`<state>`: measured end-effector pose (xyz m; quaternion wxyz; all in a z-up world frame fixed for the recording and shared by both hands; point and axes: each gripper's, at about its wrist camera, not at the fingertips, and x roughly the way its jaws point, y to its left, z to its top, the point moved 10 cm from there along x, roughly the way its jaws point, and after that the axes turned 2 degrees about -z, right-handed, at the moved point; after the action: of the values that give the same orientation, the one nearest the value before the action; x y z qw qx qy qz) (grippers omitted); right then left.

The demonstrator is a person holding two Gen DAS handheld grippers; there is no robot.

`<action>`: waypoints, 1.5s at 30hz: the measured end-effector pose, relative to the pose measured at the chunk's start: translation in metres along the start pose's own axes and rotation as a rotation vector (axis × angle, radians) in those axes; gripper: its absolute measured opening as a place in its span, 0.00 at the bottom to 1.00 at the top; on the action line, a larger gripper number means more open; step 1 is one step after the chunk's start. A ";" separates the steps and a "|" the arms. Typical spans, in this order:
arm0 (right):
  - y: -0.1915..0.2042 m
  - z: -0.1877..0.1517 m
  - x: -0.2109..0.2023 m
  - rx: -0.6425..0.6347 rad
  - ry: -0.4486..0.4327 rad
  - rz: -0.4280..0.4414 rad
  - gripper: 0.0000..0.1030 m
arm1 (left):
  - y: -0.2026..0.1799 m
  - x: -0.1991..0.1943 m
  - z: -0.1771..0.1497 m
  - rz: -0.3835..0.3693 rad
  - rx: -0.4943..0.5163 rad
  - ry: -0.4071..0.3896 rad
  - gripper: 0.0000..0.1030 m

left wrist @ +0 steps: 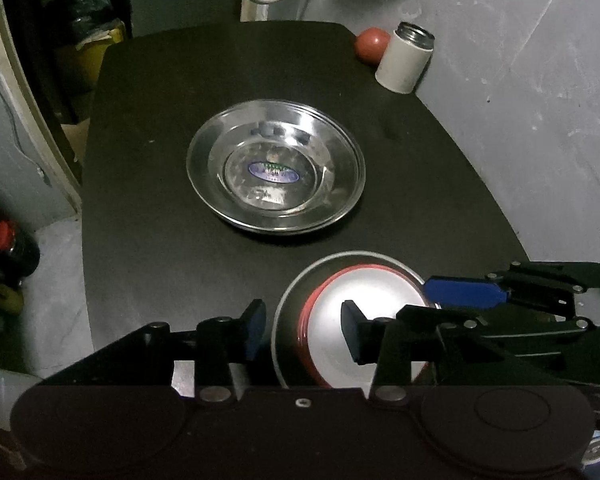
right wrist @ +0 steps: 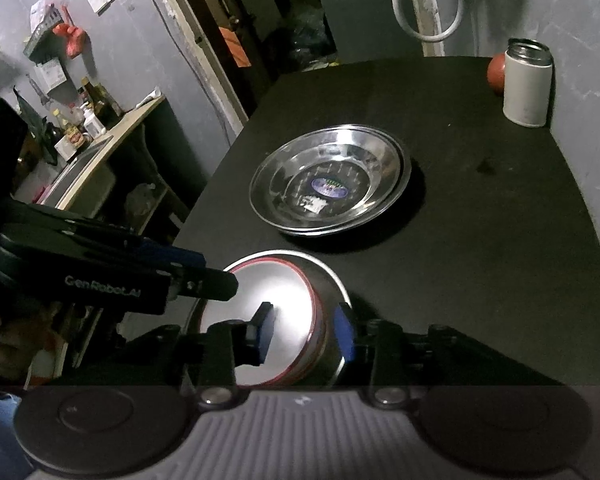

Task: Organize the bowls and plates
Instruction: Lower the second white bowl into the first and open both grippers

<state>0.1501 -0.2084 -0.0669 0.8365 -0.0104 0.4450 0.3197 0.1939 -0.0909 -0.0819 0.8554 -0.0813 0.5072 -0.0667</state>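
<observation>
Table [left wrist: 148,240]: dark top, set against a grey wall.

Plates [left wrist: 276,170]: steel, at the table's middle. A second rim is seen under the first in the right wrist view, so a stack of at least two is judged already made; the exact count cannot be told.

Bowl [left wrist: 340,320]: steel, red band near the rim, brightly lit inside, at the near edge of the table, apart from the plates. It is not yet placed with them; this is judged the step left.

Left gripper [left wrist: 304,330]: jaws parted, set astride the bowl's left wall, one pad outside and one inside. Whether the pads press the wall cannot be told.

Right gripper [right wrist: 306,330]: jaws likewise parted, astride the bowl's right wall, one pad within, one without. Contact is not clear.

Cup [left wrist: 404,60]: white, metal rim, at the far right corner, with a red ball [left wrist: 372,46] just beside it. Neither is taken as part of the task.
</observation>
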 end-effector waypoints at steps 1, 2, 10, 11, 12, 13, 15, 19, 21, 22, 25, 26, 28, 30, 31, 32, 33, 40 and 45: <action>-0.001 0.001 -0.001 0.002 -0.004 -0.001 0.40 | 0.000 0.000 0.001 0.002 -0.001 -0.003 0.44; -0.001 0.001 -0.001 0.003 -0.008 -0.002 0.42 | 0.001 -0.001 0.001 0.004 -0.001 -0.005 0.45; -0.004 0.006 -0.002 0.012 -0.029 0.001 0.62 | 0.002 -0.005 0.005 0.034 0.001 -0.028 0.77; -0.005 0.007 -0.003 0.014 -0.033 -0.001 0.68 | 0.004 -0.006 0.006 0.045 -0.001 -0.034 0.80; -0.005 0.007 -0.003 0.017 -0.037 -0.003 0.73 | 0.006 -0.007 0.007 0.058 -0.004 -0.040 0.86; -0.006 0.008 -0.003 0.020 -0.040 -0.004 0.77 | 0.008 -0.007 0.009 0.072 -0.007 -0.046 0.92; -0.008 0.009 -0.003 0.026 -0.044 -0.008 0.89 | 0.014 -0.010 0.011 0.097 -0.018 -0.060 0.96; -0.012 0.010 -0.005 0.034 -0.054 -0.024 0.99 | 0.023 -0.010 0.012 0.106 -0.057 -0.071 0.99; -0.016 0.011 -0.007 0.039 -0.060 -0.035 1.00 | 0.027 -0.009 0.010 0.104 -0.078 -0.078 0.99; -0.018 0.011 -0.008 0.041 -0.062 -0.044 1.00 | 0.028 -0.009 0.010 0.102 -0.087 -0.081 0.99; -0.024 0.013 -0.014 0.034 -0.083 -0.079 1.00 | 0.031 -0.009 0.008 0.098 -0.106 -0.099 0.99; -0.025 0.013 -0.016 0.029 -0.089 -0.090 1.00 | 0.032 -0.009 0.008 0.102 -0.110 -0.106 0.99; -0.026 0.015 -0.018 0.016 -0.098 -0.104 1.00 | 0.035 -0.009 0.008 0.110 -0.116 -0.124 0.99; -0.025 0.017 -0.021 -0.002 -0.106 -0.115 1.00 | 0.037 -0.011 0.008 0.116 -0.119 -0.145 0.99; -0.024 0.018 -0.022 -0.011 -0.109 -0.120 1.00 | 0.037 -0.011 0.008 0.118 -0.120 -0.152 0.99; -0.023 0.020 -0.023 -0.022 -0.112 -0.125 1.00 | 0.038 -0.012 0.008 0.121 -0.121 -0.159 0.99; -0.023 0.021 -0.023 -0.031 -0.115 -0.129 1.00 | 0.039 -0.013 0.008 0.123 -0.123 -0.163 0.99; -0.018 0.030 -0.028 -0.107 -0.118 -0.171 1.00 | 0.047 -0.017 0.005 0.119 -0.151 -0.196 0.99; -0.031 0.029 -0.030 -0.107 -0.106 -0.253 1.00 | 0.057 -0.019 -0.005 0.139 -0.156 -0.212 0.99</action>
<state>0.1768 -0.2404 -0.0349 0.8906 -0.0942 0.3776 0.2353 0.1826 -0.0315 -0.0798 0.8977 -0.1189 0.4223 0.0415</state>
